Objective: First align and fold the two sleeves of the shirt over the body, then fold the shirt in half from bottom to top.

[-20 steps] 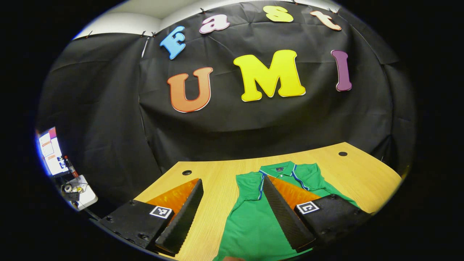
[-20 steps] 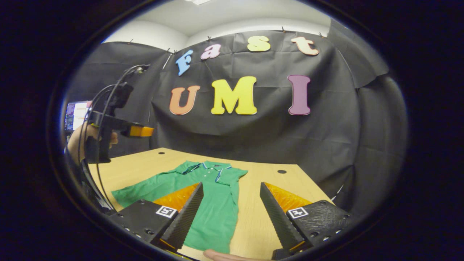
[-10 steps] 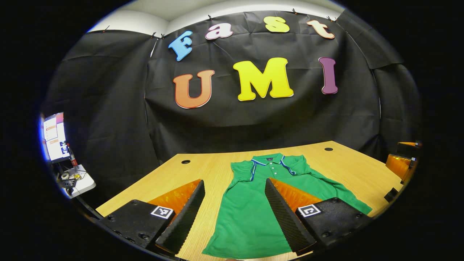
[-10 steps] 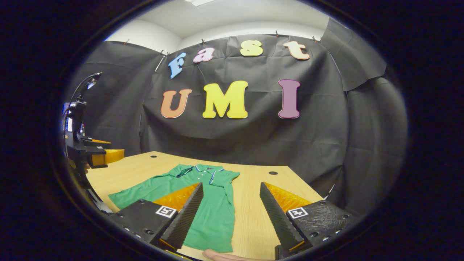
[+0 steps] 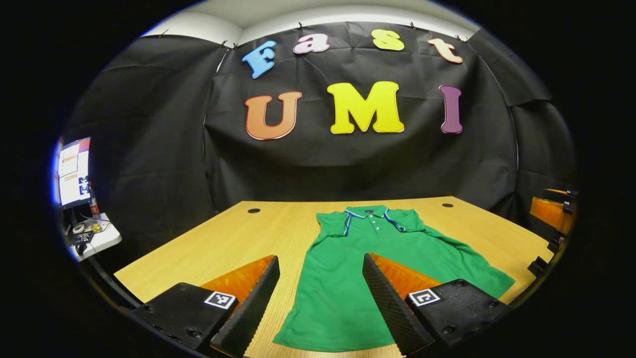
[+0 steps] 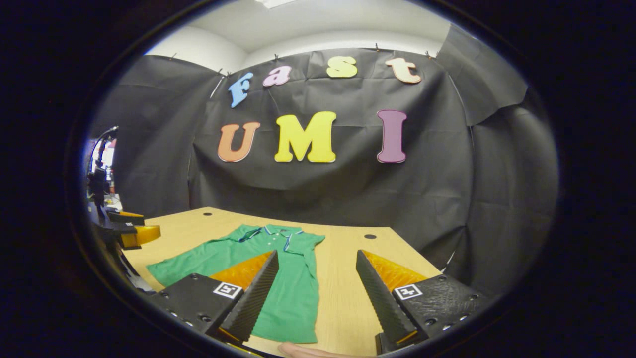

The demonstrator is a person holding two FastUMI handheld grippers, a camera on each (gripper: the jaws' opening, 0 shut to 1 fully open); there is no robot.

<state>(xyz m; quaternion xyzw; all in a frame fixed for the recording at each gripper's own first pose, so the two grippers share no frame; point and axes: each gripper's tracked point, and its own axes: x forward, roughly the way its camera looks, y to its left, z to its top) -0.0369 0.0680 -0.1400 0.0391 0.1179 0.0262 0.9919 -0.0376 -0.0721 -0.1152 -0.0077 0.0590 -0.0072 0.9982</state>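
Grippers both held above the near edge of the table (image 5: pixel 208 243), level and facing the booth wall, neither touching anything.

Left gripper (image 5: pixel 320 263): fingers spread wide, nothing between them but air, with the shirt below. Its two fingers (image 5: pixel 248 308) rise from the bottom of the left gripper view, tips well apart. Seen from the right gripper view, the left gripper (image 6: pixel 126 231) sits far off to that tool's left, above the table's edge; the hand behind it is too dark and cropped to make out.

Right gripper (image 6: pixel 317 261): also spread wide and holding nothing. From the left gripper view, the right gripper (image 5: pixel 551 214) shows at the far right margin, off the table's side. A fingertip (image 6: pixel 303 349) of the person pokes in at the bottom edge of the right gripper view, just below the shirt's hem.

Shirt (image 5: pixel 357 268): green polo, lying flat on the table, collar (image 5: pixel 370 215) pointing away from both tools, hem nearest. Ahead of and below the left gripper, it spans the gap between the fingers and runs under the right-hand finger. For the right gripper, the shirt (image 6: pixel 293 278) lies ahead and left, partly behind the left-hand finger; bare table fills the gap between the fingers. One sleeve looks tucked narrow at the shoulder; the opposite side flares out wide across the wood.
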